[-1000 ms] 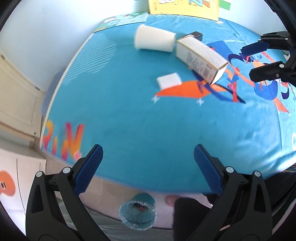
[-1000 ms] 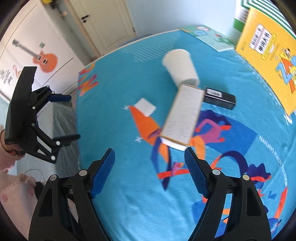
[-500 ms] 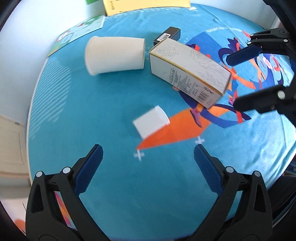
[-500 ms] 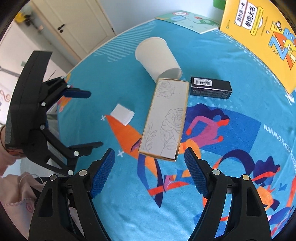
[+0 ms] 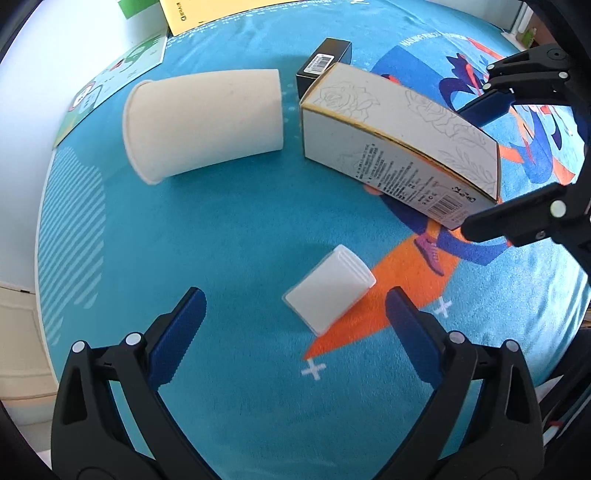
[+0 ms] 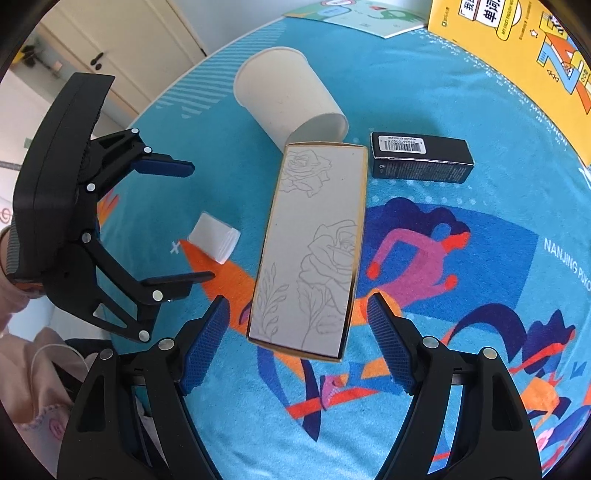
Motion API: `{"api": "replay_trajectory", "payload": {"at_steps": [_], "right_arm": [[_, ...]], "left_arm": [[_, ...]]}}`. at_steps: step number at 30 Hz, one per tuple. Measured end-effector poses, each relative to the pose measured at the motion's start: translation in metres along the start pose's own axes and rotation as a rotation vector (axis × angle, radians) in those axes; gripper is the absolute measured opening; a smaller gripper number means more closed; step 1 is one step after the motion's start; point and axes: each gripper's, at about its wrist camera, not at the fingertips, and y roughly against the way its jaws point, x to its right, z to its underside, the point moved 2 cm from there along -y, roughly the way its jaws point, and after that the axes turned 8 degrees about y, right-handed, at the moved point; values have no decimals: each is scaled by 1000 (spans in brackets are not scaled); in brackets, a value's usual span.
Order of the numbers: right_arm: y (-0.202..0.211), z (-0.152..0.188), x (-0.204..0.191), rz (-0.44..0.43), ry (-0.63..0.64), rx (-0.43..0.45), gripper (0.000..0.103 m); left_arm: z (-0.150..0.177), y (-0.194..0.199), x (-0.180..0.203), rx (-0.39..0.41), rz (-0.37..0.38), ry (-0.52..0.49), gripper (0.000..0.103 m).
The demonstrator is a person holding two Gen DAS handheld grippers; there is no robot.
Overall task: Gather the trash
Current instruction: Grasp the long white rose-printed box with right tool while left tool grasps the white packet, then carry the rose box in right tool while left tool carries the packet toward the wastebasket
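Observation:
On the blue printed tablecloth lie a tipped white paper cup [image 5: 203, 123] [image 6: 288, 96], a long white box with rose drawings [image 5: 399, 147] [image 6: 314, 243], a small black box [image 5: 325, 62] [image 6: 421, 157] and a small white folded pad [image 5: 330, 286] [image 6: 214, 238]. My left gripper [image 5: 295, 314] [image 6: 184, 221] hovers open over the pad, which lies between its blue pads without contact. My right gripper [image 6: 299, 332] [image 5: 491, 162] is open above the near end of the rose box, fingers on either side, not touching.
A yellow book [image 6: 517, 48] and a green leaflet [image 6: 354, 14] lie at the far edge of the table. A white wall and a door [image 6: 110, 40] stand beyond. A person's pink sleeve [image 6: 26, 369] is at lower left in the right wrist view.
Both grippers came down and forward over the table. The left one moved from the table's edge to above the pad; the right one closed in on the rose box.

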Motion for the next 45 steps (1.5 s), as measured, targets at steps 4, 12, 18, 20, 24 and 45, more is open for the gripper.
{"api": "replay_trajectory", "payload": {"at_steps": [4, 12, 18, 20, 24, 45], "right_arm": [[-9, -8, 3, -1, -4, -8, 59], [1, -5, 4, 2, -16, 15, 51], [17, 3, 9, 12, -13, 35, 50], [21, 6, 9, 11, -9, 42, 50], [27, 9, 5, 6, 15, 50, 49], [33, -27, -79, -162, 307, 91, 49]], "left_arm": [[0, -4, -4, -10, 58, 20, 82], [-5, 3, -14, 22, 71, 30, 35], [-5, 7, -20, 29, 89, 65, 30], [-1, 13, -19, 37, 88, 74, 30], [6, 24, -20, 49, 50, 84, 30], [103, 83, -45, 86, -124, 392, 30]]}}
